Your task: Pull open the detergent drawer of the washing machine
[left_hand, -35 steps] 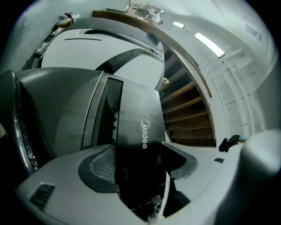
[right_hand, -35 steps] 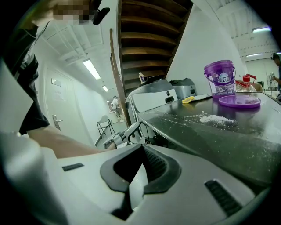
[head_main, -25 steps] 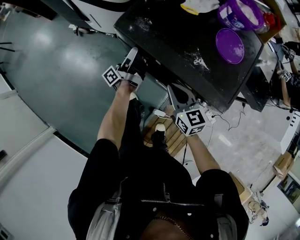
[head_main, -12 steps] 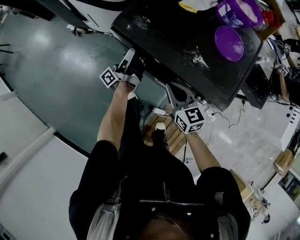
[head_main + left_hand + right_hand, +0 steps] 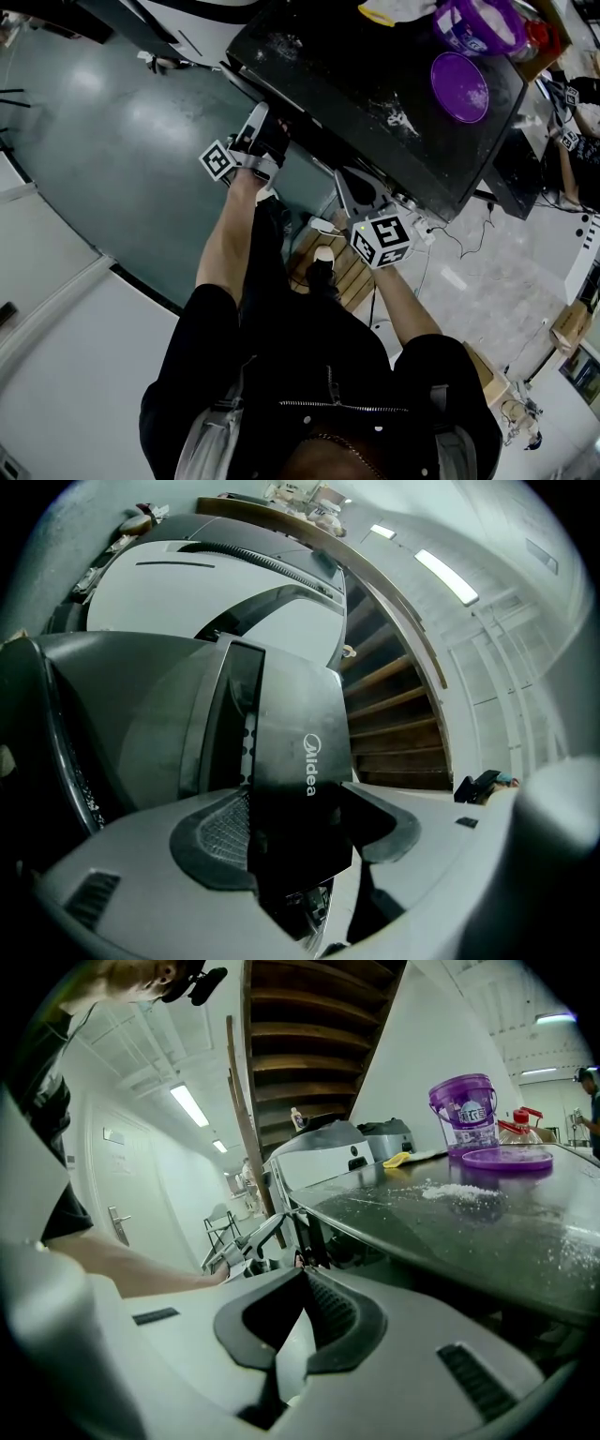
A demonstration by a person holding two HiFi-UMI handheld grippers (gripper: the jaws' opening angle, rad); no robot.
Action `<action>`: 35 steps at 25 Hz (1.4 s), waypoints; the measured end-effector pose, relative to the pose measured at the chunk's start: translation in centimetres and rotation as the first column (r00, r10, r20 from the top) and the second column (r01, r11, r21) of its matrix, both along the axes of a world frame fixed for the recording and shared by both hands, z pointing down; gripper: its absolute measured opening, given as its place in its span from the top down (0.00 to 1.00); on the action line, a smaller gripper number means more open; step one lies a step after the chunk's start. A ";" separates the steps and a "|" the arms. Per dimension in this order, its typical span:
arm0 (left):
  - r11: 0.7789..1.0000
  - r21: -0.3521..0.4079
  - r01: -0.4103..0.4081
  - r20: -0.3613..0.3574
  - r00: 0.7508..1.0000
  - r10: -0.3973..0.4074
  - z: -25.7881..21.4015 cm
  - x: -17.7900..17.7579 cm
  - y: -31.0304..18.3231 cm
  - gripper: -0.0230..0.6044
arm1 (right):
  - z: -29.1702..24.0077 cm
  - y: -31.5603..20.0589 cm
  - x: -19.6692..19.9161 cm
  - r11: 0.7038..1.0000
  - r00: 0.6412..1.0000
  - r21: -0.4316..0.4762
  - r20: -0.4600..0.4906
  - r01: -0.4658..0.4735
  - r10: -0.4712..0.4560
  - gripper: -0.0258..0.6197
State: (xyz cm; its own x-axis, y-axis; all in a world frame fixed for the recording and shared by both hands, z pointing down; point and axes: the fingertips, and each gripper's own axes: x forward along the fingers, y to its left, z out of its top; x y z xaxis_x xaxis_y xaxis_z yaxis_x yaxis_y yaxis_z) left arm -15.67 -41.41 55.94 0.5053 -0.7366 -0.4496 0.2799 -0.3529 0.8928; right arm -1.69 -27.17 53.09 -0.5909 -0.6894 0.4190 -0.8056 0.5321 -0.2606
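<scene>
grip set on the drawer, pull seemingly just beginning
left gripper clamps the drawer front at the washing machine's 9 o'clock edge; right gripper closed, empty, at 6 o'clock. next: a straight pull outward.

The lid lies on the washing machine top, just beside the tub.

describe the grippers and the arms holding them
The left gripper and right gripper are pale grey plastic, each with two broad jaws lined by dark ribbed pads. Each carries a white cube printed with black square markers. The person wears a black short-sleeved top with a zip; forearms bare.
</scene>
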 end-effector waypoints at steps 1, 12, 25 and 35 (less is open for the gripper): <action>1.000 0.000 -0.001 0.000 1.000 0.001 0.0 -0.1 0.1 0.51 | 0.0 0.0 -0.1 1.000 1.000 0.001 0.000 0.002 -0.002 0.95; 1.000 -0.002 0.006 0.004 1.000 -0.006 0.1 -1.1 1.5 0.51 | -0.4 0.1 -0.7 0.999 0.999 0.010 -0.001 0.035 -0.035 0.95; 1.000 0.001 -0.013 0.008 1.000 0.013 0.0 -2.7 3.9 0.51 | -0.7 0.3 -1.3 0.999 0.999 0.022 -0.002 0.047 -0.047 0.95; 1.000 0.002 -0.014 0.013 1.000 0.014 0.1 -4.0 5.9 0.51 | -1.0 1.0 -2.1 0.997 0.997 0.030 -0.008 0.073 -0.073 0.95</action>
